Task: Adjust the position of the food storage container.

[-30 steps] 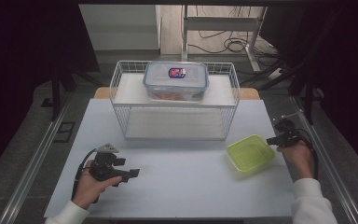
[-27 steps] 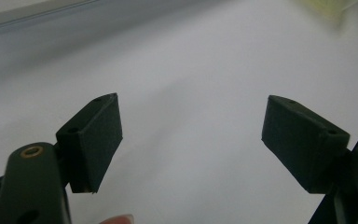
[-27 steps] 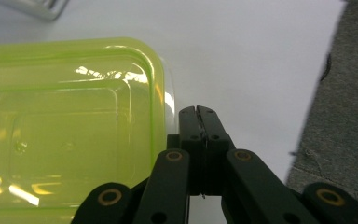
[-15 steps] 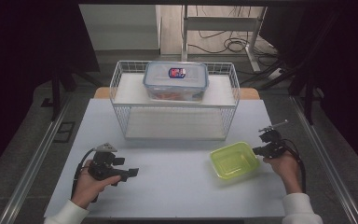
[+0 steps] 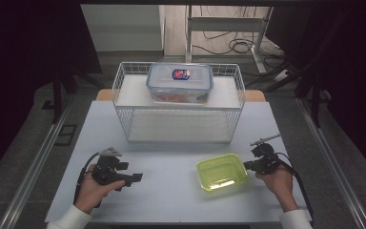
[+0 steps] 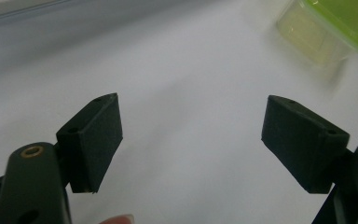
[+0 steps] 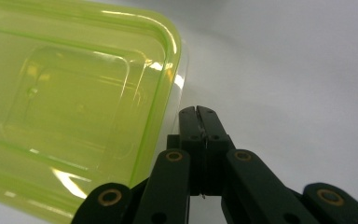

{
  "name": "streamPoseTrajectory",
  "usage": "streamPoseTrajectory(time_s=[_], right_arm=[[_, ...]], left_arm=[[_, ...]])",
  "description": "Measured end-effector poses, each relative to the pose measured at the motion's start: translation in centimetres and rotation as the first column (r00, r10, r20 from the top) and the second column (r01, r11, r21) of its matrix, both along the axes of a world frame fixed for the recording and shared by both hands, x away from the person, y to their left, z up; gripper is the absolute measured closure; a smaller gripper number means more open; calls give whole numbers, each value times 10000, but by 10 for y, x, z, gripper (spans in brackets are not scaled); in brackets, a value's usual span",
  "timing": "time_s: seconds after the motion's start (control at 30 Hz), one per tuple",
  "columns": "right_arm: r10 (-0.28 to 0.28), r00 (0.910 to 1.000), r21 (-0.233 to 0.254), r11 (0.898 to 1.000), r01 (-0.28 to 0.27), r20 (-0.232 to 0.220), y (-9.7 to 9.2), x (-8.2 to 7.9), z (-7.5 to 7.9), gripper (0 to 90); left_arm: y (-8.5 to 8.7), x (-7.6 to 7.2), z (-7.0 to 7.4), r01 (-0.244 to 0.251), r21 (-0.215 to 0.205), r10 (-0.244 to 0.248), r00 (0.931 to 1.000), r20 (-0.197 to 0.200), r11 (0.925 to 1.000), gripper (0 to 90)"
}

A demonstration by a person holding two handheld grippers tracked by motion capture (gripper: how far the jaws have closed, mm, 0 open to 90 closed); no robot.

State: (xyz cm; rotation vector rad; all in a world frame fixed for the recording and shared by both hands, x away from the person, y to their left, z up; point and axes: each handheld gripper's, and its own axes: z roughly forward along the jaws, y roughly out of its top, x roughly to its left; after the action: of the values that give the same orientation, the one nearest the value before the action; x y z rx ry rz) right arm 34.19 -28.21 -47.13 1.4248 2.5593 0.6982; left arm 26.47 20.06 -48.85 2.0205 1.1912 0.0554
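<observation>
A translucent green container point(image 5: 221, 171) lies open side up on the white table point(image 5: 167, 202), right of the middle. My right gripper point(image 5: 246, 165) is shut and rests against the container's right edge. In the right gripper view the closed jaws point(image 7: 198, 111) sit beside the green container's point(image 7: 74, 107) rim, with nothing visible between them. My left gripper point(image 5: 136, 177) is held low at the front left, pointing right, its jaws open and empty. The left gripper view has the pads point(image 6: 95, 135) wide apart over bare table, with the green container point(image 6: 335, 23) far off at the top right.
A white wire basket point(image 5: 178, 125) stands at the back middle of the table. On top of it sits a clear lidded box point(image 5: 179, 82) with a blue rim and reddish contents. Dark floor, table rails and cables surround the table.
My right gripper has moved left along the table, and the green container has slid left with it, from near the right edge toward the middle. The left hand has stayed still.
</observation>
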Motion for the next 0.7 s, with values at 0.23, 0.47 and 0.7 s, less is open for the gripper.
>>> streamPoseTrajectory(time_s=[0.23,0.47,0.7], right_arm=[[60,10000,140,9999,-59,-74,8,-15,0,897],[296,9995,265,9992,-295,-50,24,-27,1,897],[362,9989,477,9983,-348,-289,34,-34,-5,897]], left_arm=[[-1,-1,0,27,47,-27,10000,25,10000,200],[-2,-1,1,45,62,-45,10000,52,10000,200],[-5,0,0,107,130,-108,9999,28,9999,202]])
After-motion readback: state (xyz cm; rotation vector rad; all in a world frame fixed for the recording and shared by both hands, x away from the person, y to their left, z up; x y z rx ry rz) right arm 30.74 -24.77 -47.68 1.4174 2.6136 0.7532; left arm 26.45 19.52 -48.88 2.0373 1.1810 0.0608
